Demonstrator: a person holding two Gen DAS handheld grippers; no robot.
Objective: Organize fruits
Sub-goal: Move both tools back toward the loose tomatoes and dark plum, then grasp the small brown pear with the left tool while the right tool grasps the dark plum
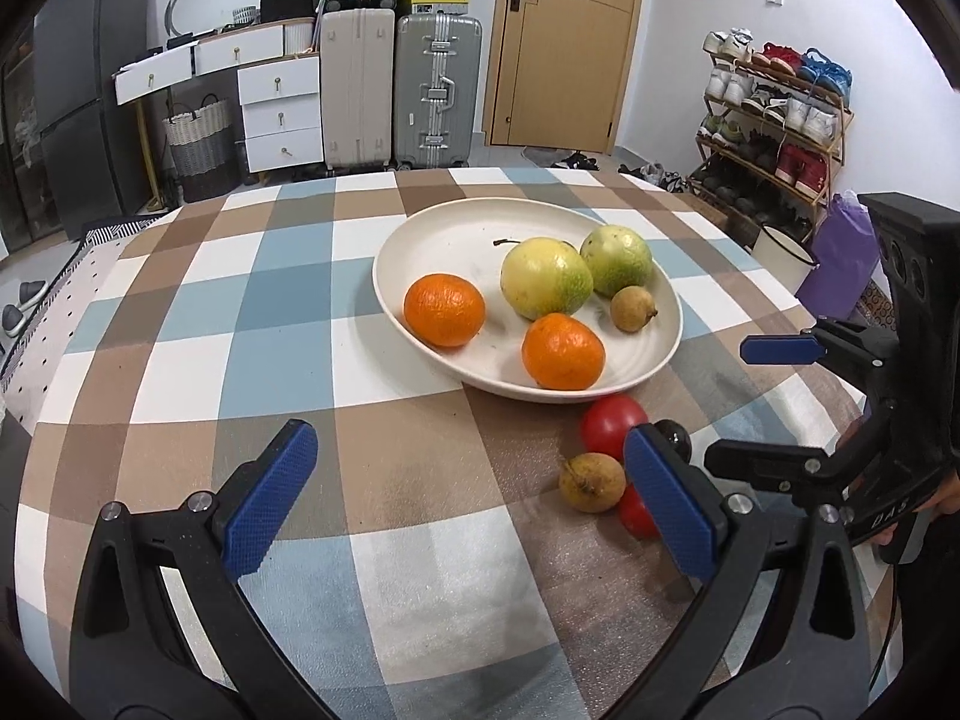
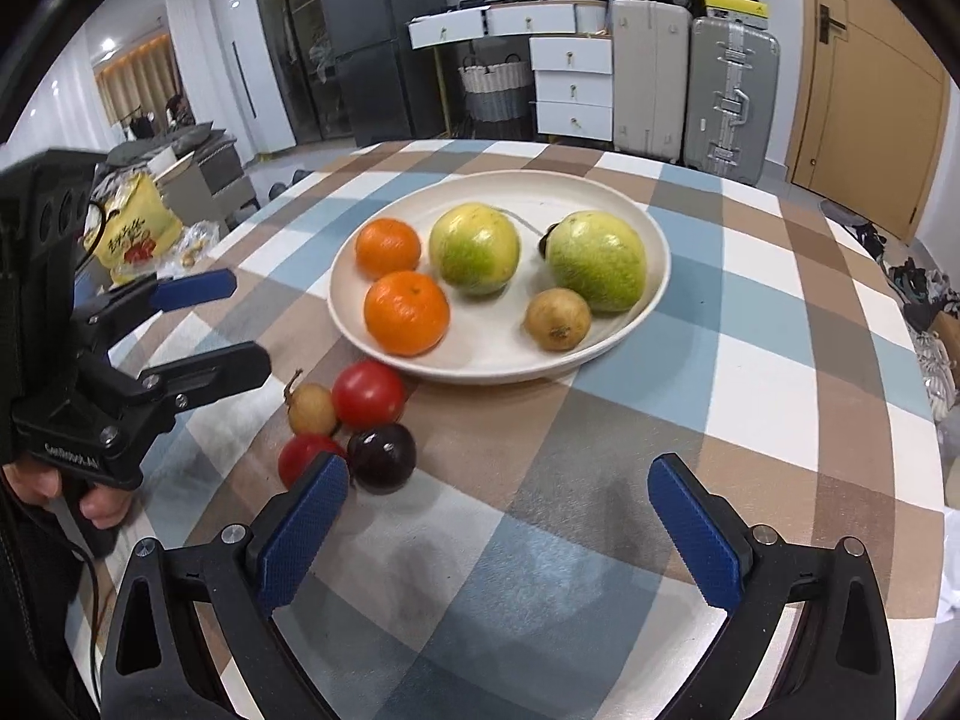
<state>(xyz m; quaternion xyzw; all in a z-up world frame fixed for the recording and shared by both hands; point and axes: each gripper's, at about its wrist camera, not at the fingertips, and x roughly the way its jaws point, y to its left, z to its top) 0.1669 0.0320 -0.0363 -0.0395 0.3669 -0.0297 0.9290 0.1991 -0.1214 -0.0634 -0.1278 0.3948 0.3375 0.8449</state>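
Observation:
A cream plate point(image 1: 420, 240) point(image 2: 600, 354) on the checked tablecloth holds two oranges point(image 1: 444, 310) point(image 2: 407, 313), two green-yellow fruits point(image 1: 545, 279) point(image 2: 474, 250) and a small brown fruit point(image 1: 632, 309) point(image 2: 558, 319). In front of the plate lie two red tomatoes point(image 1: 612, 423) point(image 2: 368, 393), a small yellow-brown fruit point(image 1: 591, 482) point(image 2: 312, 408) and a dark plum point(image 2: 382, 457). My left gripper point(image 1: 474, 501) is open and empty, left of the loose fruits. My right gripper point(image 2: 501, 531) is open and empty, just right of the plum.
The round table's edge point(image 1: 72, 276) curves away on the left. Suitcases point(image 1: 438, 90), white drawers point(image 1: 279, 114) and a shoe rack point(image 1: 774, 120) stand behind the table. A yellow bag point(image 2: 135, 228) lies beyond the table's left side.

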